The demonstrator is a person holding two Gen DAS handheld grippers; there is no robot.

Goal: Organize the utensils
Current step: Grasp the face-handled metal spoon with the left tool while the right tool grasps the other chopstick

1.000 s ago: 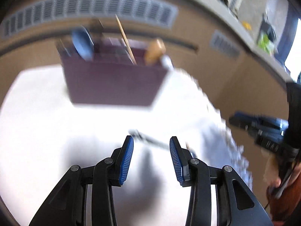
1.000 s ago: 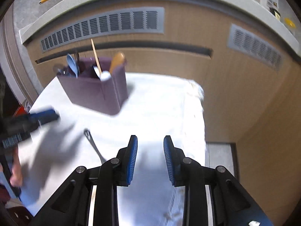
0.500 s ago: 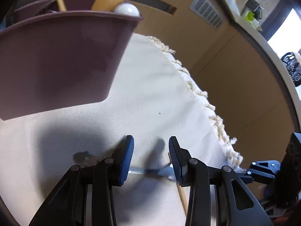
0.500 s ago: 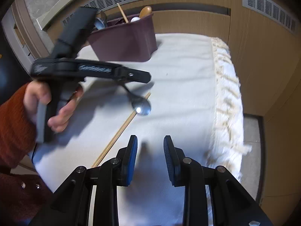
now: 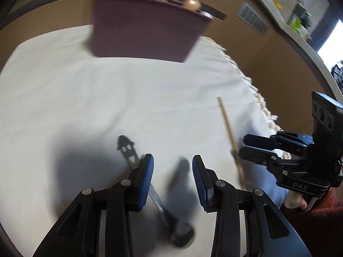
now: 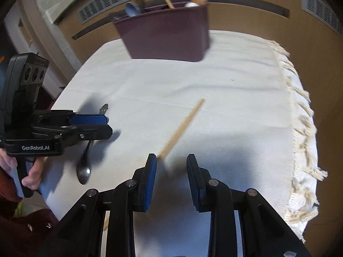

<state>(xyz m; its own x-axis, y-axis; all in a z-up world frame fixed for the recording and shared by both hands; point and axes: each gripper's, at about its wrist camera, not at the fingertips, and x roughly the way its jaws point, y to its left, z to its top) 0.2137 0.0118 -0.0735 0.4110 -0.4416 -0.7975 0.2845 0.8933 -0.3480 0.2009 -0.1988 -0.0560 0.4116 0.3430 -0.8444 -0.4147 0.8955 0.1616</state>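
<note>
Both empty and parted: left gripper straddles the spoon, right gripper the chopstick, bound for the caddy

Each wrist camera looked steeply down along its own fingers at the white cloth, close above it. Both faced the maroon caddy at twelve o'clock and shared the spoon and wooden stick.

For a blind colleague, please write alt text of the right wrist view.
Open right tongs hover over a white cloth, by a wooden stick. At left, the left tongs sit above a metal spoon; a purple bin of utensils stands behind.
</note>
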